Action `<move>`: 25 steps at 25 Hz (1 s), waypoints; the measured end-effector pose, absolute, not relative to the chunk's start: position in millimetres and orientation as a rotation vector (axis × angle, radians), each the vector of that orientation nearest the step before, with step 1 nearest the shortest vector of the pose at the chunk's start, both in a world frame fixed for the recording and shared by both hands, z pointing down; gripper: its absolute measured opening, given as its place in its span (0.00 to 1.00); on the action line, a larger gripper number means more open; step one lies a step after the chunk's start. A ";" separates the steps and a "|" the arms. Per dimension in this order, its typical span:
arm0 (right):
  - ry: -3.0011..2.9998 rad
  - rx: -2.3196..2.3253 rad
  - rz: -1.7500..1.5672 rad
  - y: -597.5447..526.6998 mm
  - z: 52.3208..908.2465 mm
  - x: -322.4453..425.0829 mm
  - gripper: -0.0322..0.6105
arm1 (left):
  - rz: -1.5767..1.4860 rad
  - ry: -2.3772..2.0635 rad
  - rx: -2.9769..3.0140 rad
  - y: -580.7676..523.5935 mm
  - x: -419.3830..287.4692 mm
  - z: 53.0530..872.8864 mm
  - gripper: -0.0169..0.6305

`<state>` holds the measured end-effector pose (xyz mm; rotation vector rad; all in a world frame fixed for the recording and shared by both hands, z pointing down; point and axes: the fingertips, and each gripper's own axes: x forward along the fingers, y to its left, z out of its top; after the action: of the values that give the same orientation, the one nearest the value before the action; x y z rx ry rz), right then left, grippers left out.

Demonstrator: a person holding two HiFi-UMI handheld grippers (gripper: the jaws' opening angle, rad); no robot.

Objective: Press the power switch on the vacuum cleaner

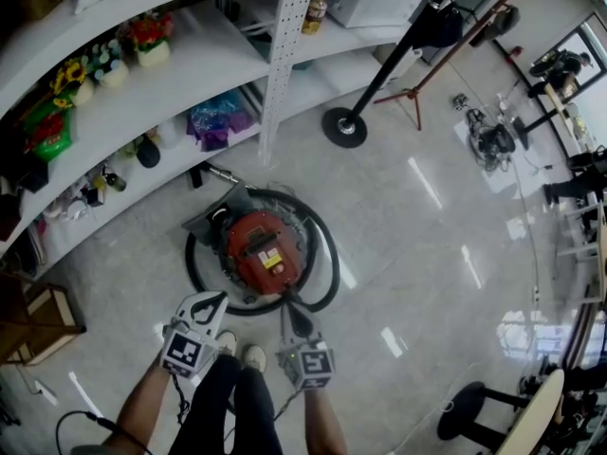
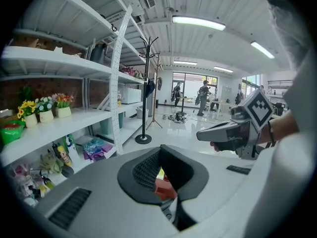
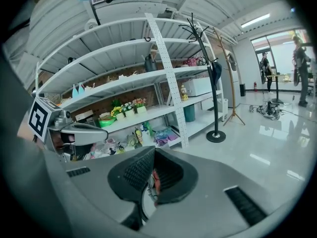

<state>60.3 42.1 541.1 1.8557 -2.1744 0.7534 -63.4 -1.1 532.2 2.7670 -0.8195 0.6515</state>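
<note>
The vacuum [image 1: 264, 249] sits on the floor [image 1: 427, 254], ahead of and below both tongs. It is a rounded red canister of glossy plastic with a yellow label on top and a darker end on its far side. Its long axis runs away from the tongs toward the shelf [image 1: 190, 83]. A ribbed black hose [image 1: 327, 263] coils around it in a ring.

The right tongs [image 1: 292, 316] point at the canister's near edge, with the tip over the hose, and look like the nearer pair. The left tongs [image 1: 209, 303] hang just beside the ring, off to the left of the body. Both pairs are slightly apart and hold nothing. Their dark meshed pads form a notch, and a bit of red shows through it.

I cannot pick out the switch itself. It is probably on the canister's top, so the press should go downward and forward from the right tongs.
</note>
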 end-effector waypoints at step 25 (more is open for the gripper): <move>-2.237 1.943 0.639 58.4 426.8 57.0 0.07 | 0.561 -0.840 2.872 6.4 -55.2 422.3 0.04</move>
<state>57.0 58.4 426.8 1.9433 -2.2371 0.6392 -55.2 6.4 422.3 2.8719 -0.8400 0.5610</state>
